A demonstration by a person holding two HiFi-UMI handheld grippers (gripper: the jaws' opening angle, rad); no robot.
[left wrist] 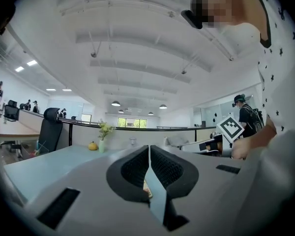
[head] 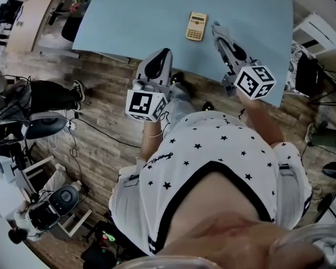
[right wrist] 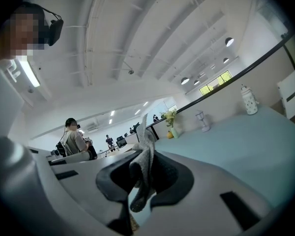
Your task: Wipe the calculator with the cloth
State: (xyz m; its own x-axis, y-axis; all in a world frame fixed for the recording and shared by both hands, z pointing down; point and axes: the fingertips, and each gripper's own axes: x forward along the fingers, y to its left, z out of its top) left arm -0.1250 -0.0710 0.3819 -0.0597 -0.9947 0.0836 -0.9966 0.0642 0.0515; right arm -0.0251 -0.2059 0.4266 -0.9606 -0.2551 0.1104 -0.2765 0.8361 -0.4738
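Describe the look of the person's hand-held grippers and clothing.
The left hand-held gripper and right hand-held gripper have light grey bodies narrowing to jaws lined with black textured pads. Each carries a white cube with black square markers. No cables show. The shirt is white, short-sleeved, with small black stars and a black neck band.

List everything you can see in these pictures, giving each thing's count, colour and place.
calculator: one, tan, on the table beside the right gripper's tip
table: one, light blue, in front of the person
cloth: one, grey, clamped in the right gripper
vase of flowers: one, pale, at the table's far edge
round fruit-like thing: one, orange, beside the vase
jar: one, white, on the table's far end
office chair: one, black, beyond the table
left gripper: one, grey, jaws together, holding nothing
right gripper: one, grey, shut on the cloth
shirt: one, white with black stars, on the person
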